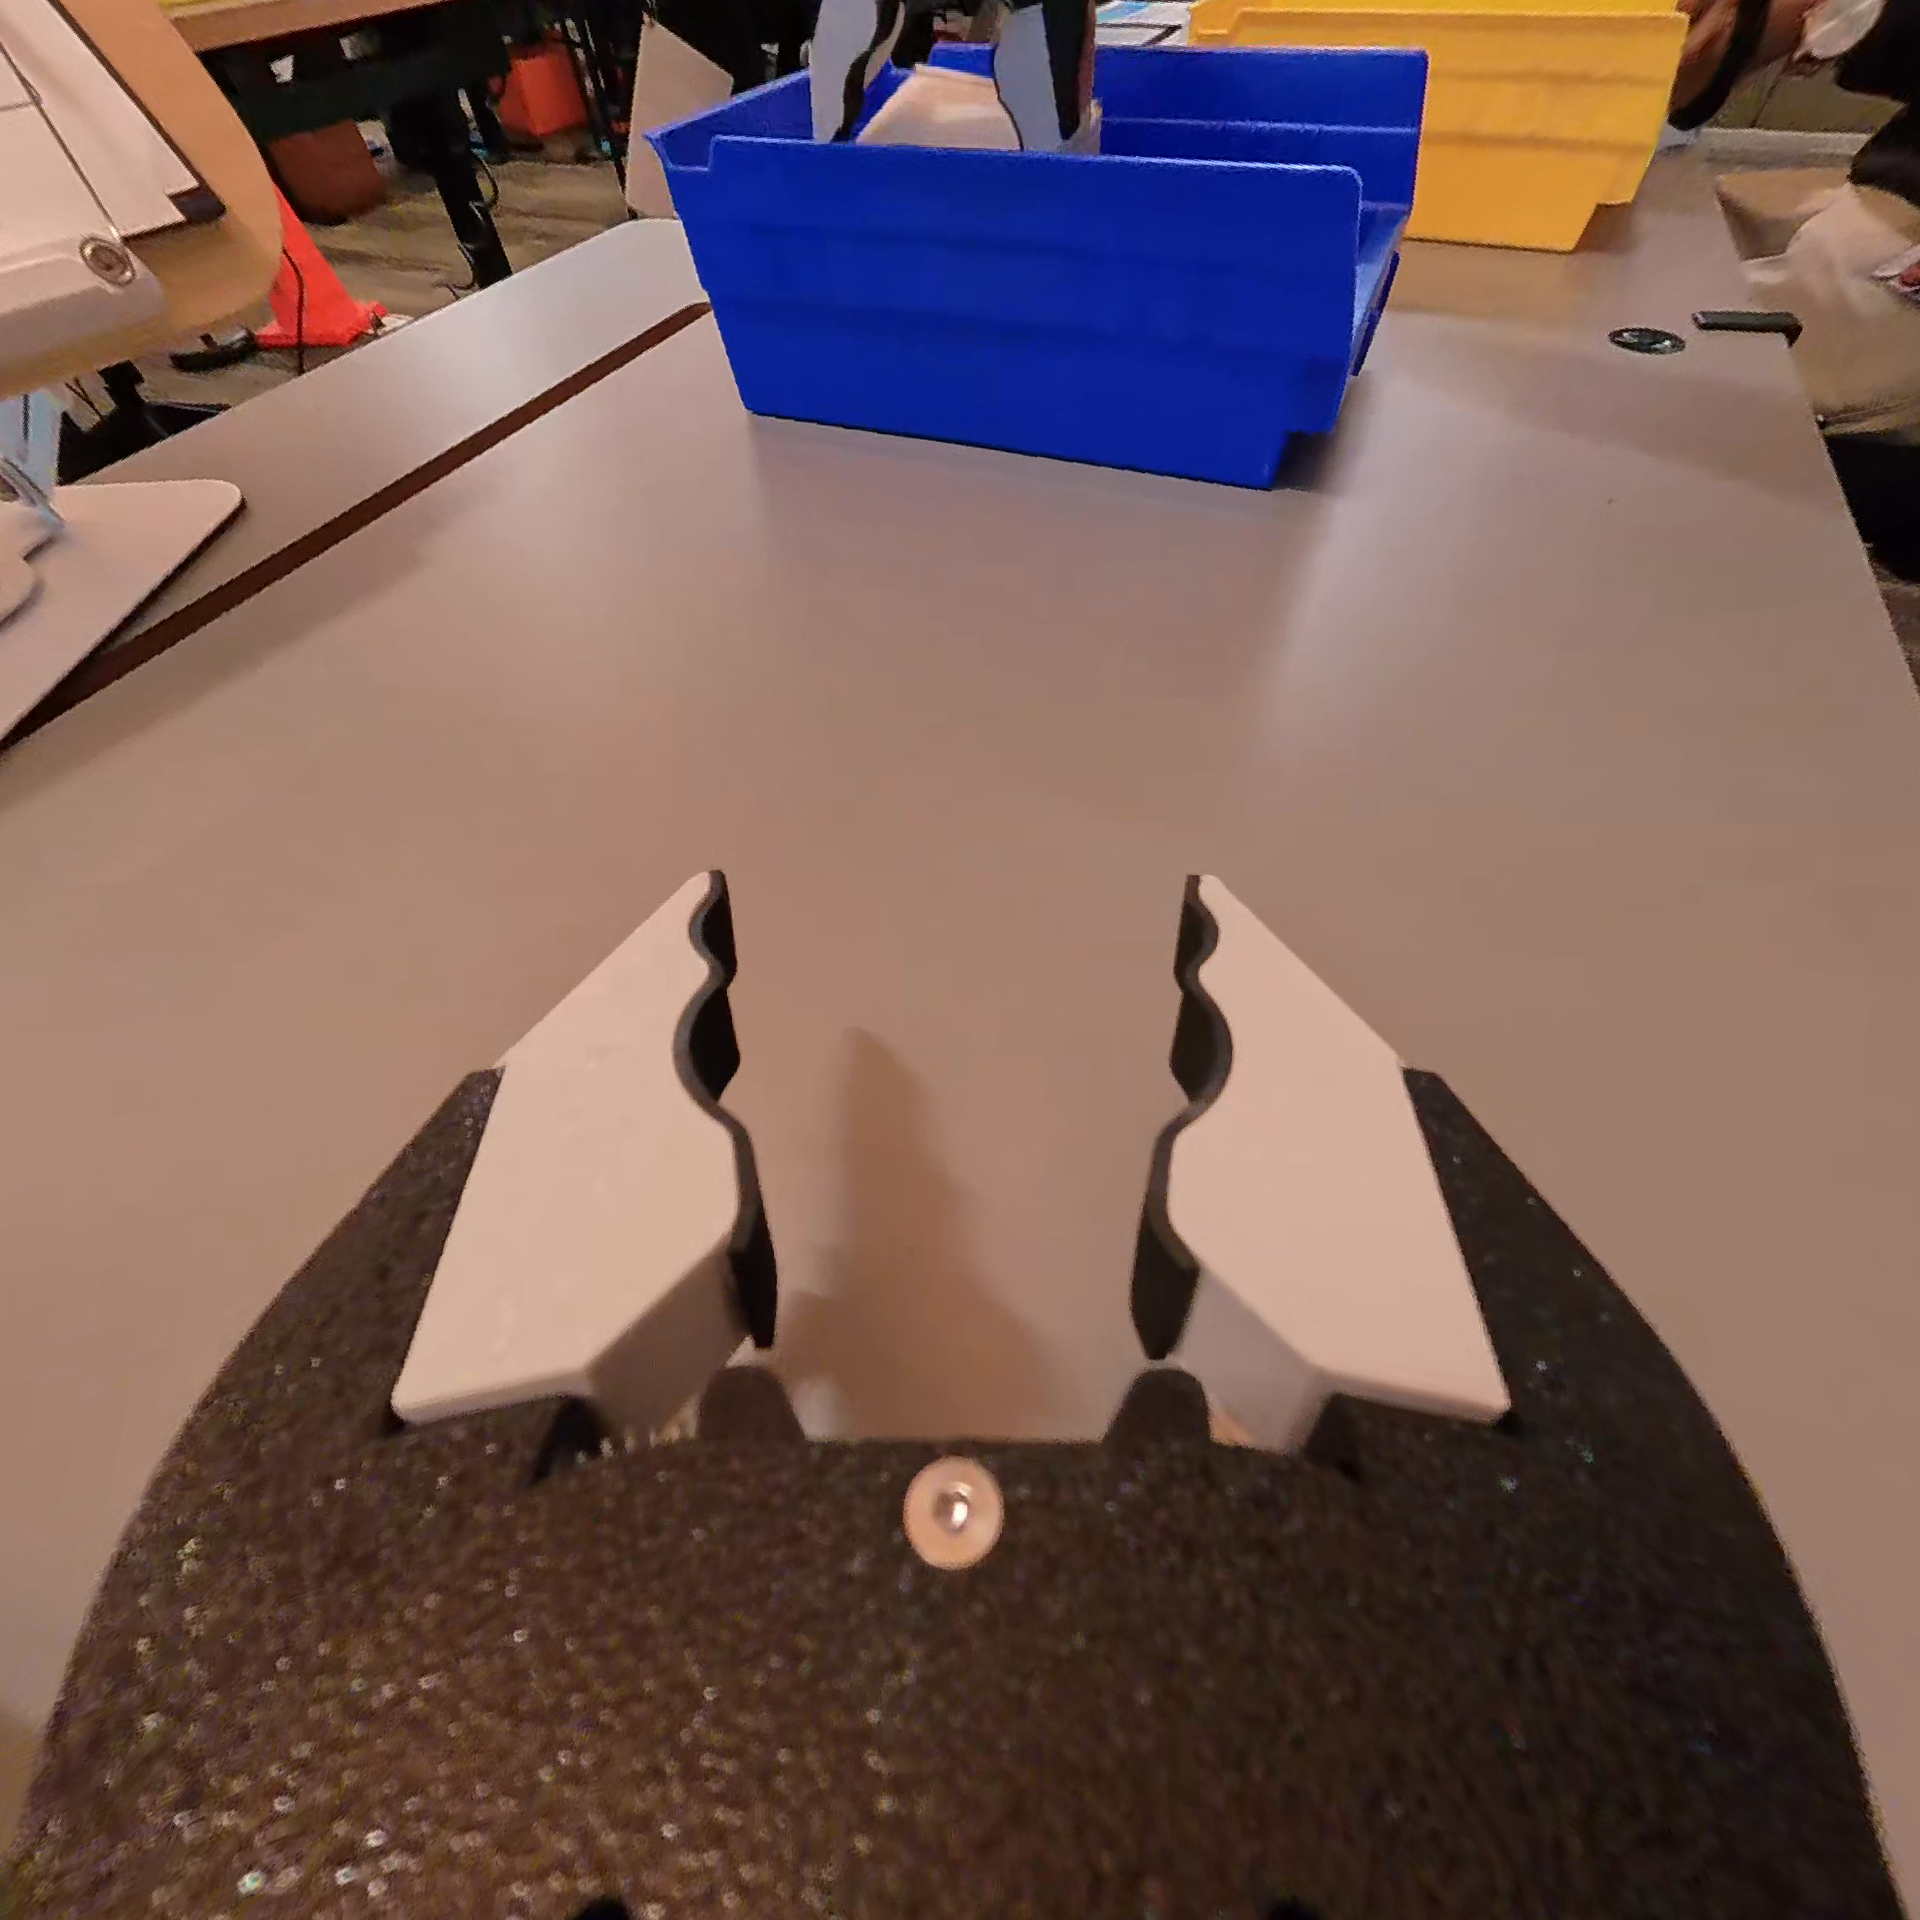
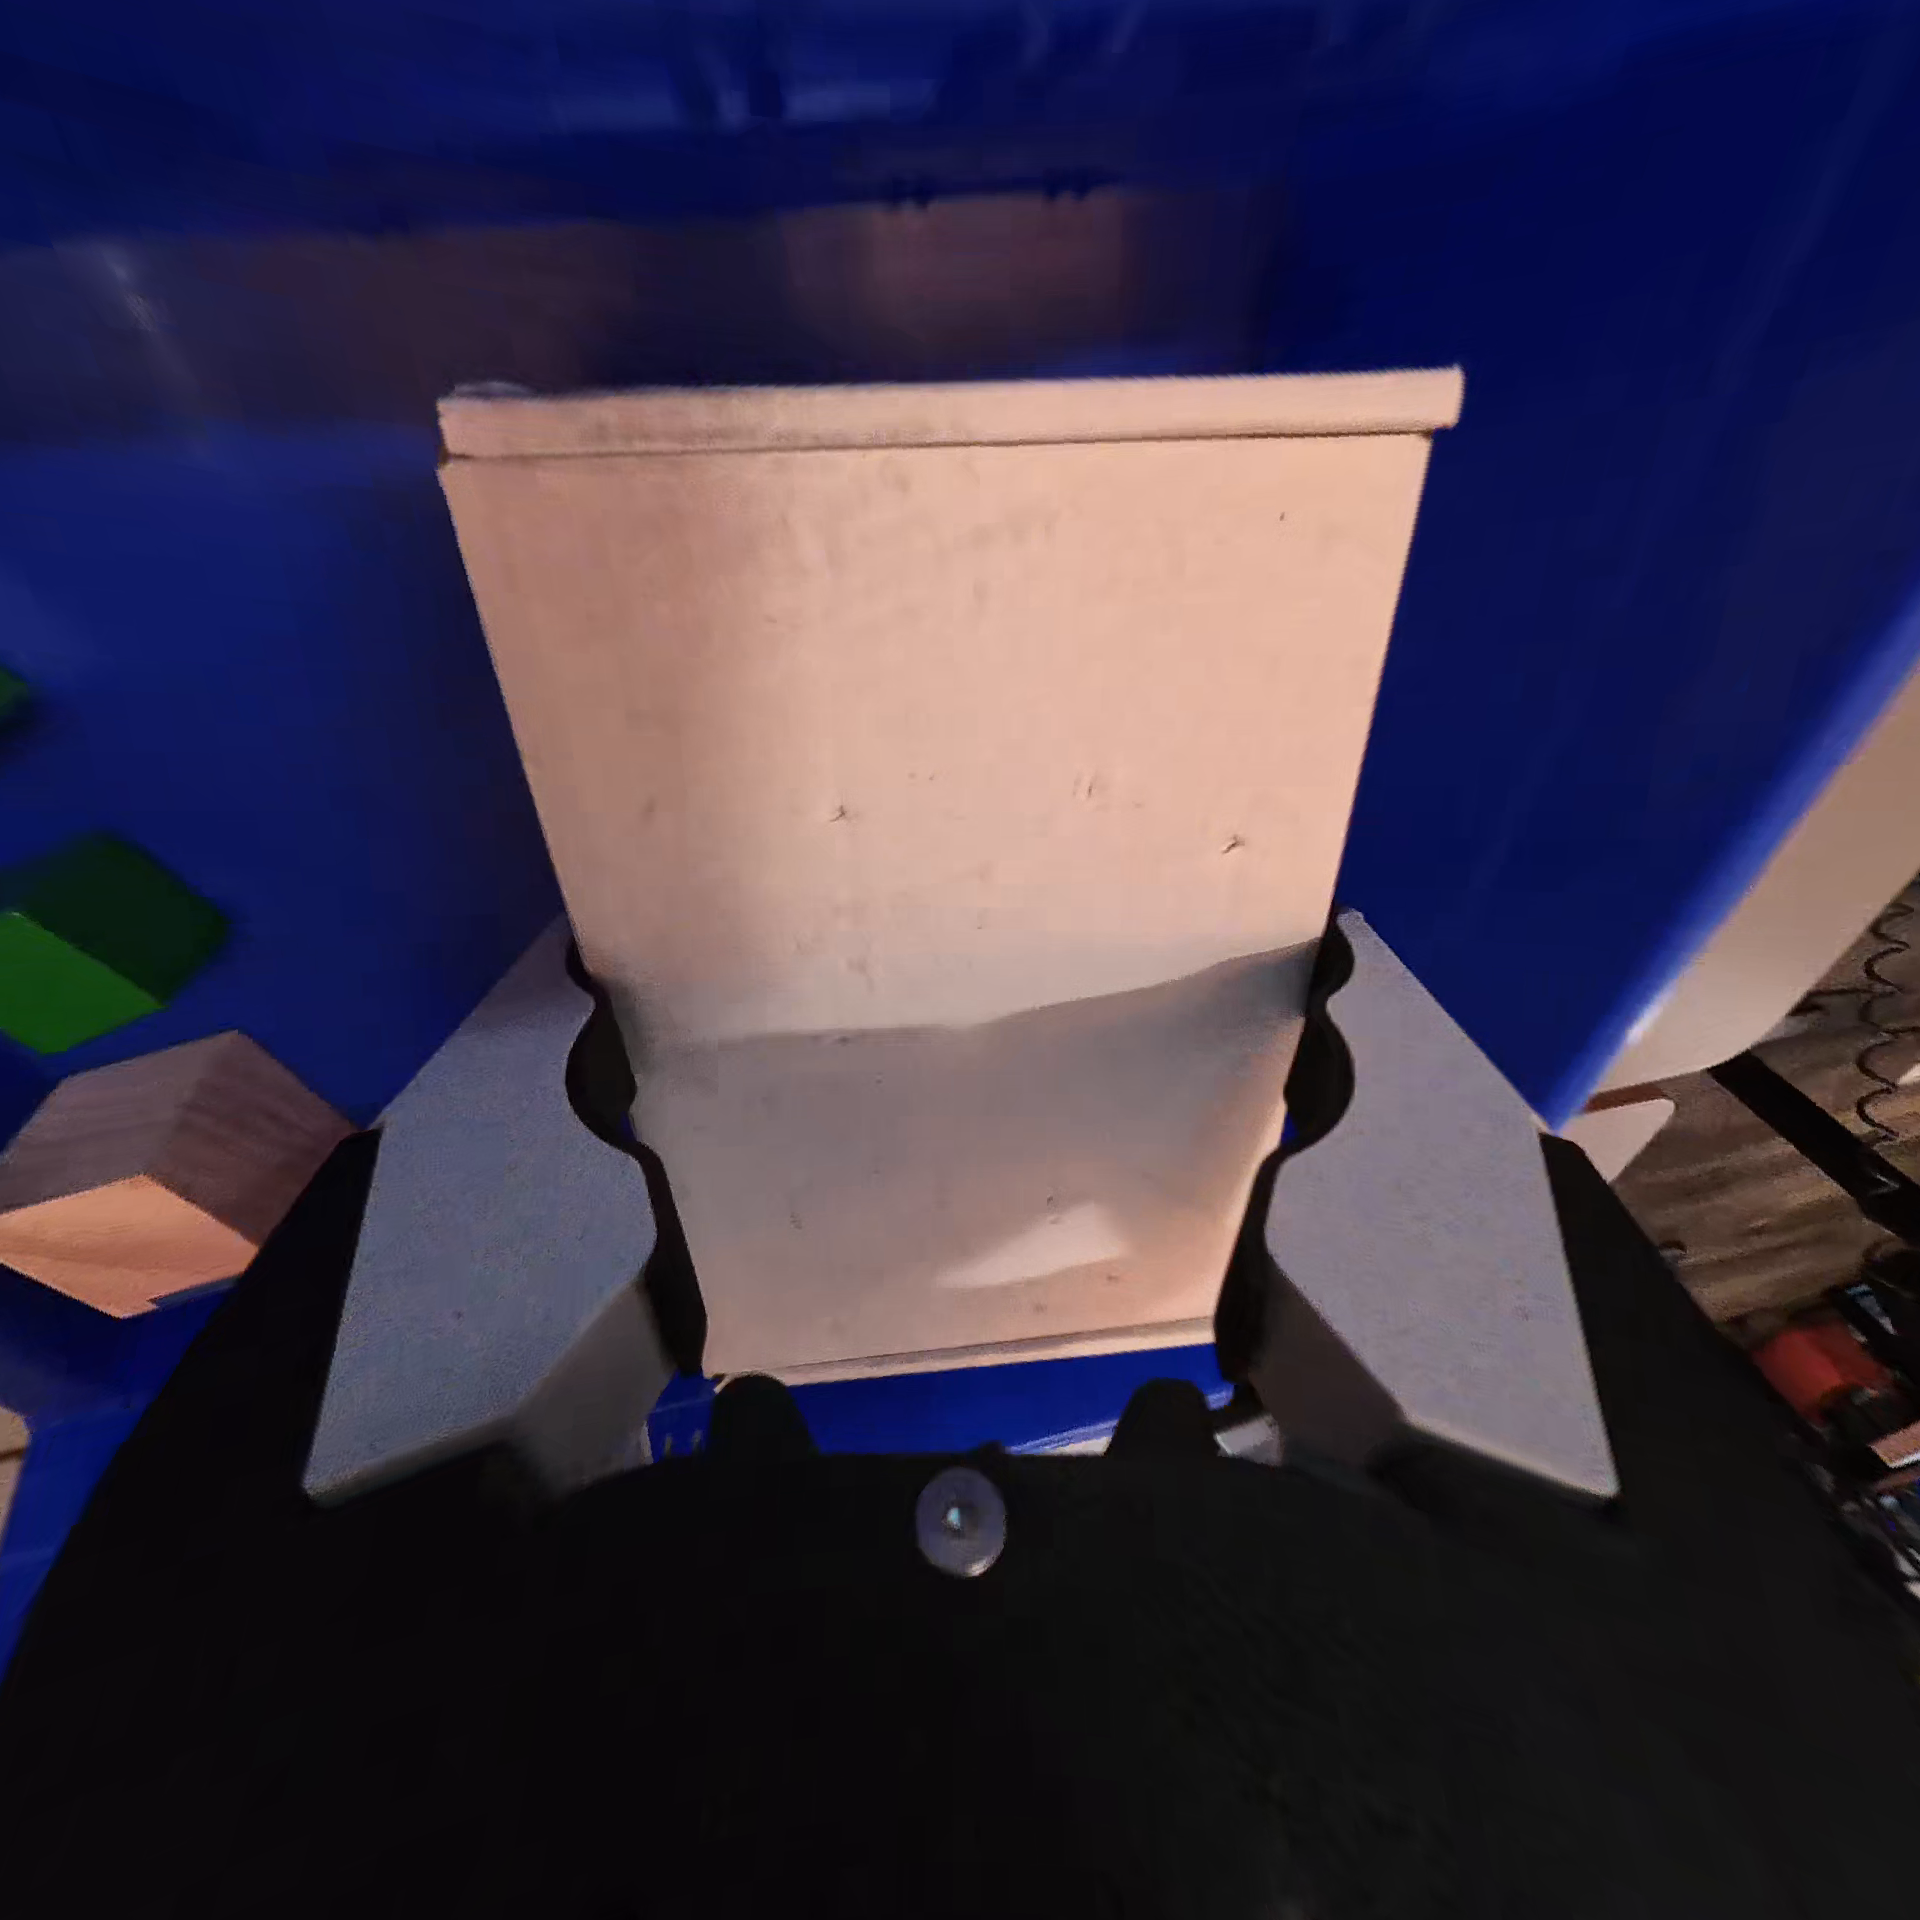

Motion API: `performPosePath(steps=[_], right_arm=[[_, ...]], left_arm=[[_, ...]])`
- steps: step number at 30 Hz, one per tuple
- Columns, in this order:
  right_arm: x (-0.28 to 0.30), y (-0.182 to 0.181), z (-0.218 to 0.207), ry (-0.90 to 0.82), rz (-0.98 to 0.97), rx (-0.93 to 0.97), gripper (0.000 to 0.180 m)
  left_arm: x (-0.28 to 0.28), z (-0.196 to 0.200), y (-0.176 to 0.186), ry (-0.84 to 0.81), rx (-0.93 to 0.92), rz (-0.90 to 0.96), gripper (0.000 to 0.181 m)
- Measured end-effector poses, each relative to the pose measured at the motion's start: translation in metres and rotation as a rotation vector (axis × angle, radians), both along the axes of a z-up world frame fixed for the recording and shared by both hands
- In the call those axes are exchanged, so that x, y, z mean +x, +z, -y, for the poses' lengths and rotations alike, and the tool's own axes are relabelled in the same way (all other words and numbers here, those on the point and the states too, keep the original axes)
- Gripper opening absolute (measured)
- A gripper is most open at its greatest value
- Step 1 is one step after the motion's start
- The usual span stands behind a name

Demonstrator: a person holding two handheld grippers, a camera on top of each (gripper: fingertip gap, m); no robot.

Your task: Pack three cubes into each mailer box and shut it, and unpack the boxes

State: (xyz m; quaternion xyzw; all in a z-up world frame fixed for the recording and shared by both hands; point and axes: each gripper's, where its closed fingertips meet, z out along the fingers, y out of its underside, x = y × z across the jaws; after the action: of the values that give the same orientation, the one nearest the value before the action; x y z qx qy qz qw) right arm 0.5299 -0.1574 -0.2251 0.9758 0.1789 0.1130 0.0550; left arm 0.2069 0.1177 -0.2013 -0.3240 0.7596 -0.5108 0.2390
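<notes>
My right gripper (image 2: 961, 940) is shut on a white mailer box (image 2: 935, 748), one finger on each side, and holds it inside the blue bin (image 2: 1558, 520). A green cube (image 2: 94, 956) and a plain wooden cube (image 2: 135, 1174) lie on the bin floor to its left. In the left wrist view my left gripper (image 1: 956, 894) is open and empty, low over the grey table (image 1: 935, 644). Far ahead stands the blue bin (image 1: 1029, 312), with the right gripper (image 1: 935, 114) and the white box (image 1: 940, 109) above its far side.
A yellow bin (image 1: 1507, 135) stands behind and right of the blue one. A person's arm and clothing (image 1: 1829, 270) are at the right table edge. A second table (image 1: 343, 436) adjoins on the left, with a white stand base (image 1: 114, 540). An orange cone (image 1: 312, 281) stands on the floor.
</notes>
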Motion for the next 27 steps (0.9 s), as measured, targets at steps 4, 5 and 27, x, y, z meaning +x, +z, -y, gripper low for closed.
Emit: performPosePath(steps=[4, 5, 27], right_arm=[[0.006, -0.013, 0.005, -0.054, 0.033, -0.057, 0.130], [0.005, -0.016, 0.006, -0.067, 0.035, -0.070, 0.133], [-0.198, 0.100, -0.008, -0.164, 0.446, 0.558, 0.121]], left_arm=[[-0.001, 0.002, 0.000, -0.016, 0.008, 0.011, 0.083], [-0.002, 0.003, 0.000, -0.020, 0.013, 0.012, 0.083], [0.017, -0.274, 0.051, 0.211, 0.700, -0.337, 0.104]])
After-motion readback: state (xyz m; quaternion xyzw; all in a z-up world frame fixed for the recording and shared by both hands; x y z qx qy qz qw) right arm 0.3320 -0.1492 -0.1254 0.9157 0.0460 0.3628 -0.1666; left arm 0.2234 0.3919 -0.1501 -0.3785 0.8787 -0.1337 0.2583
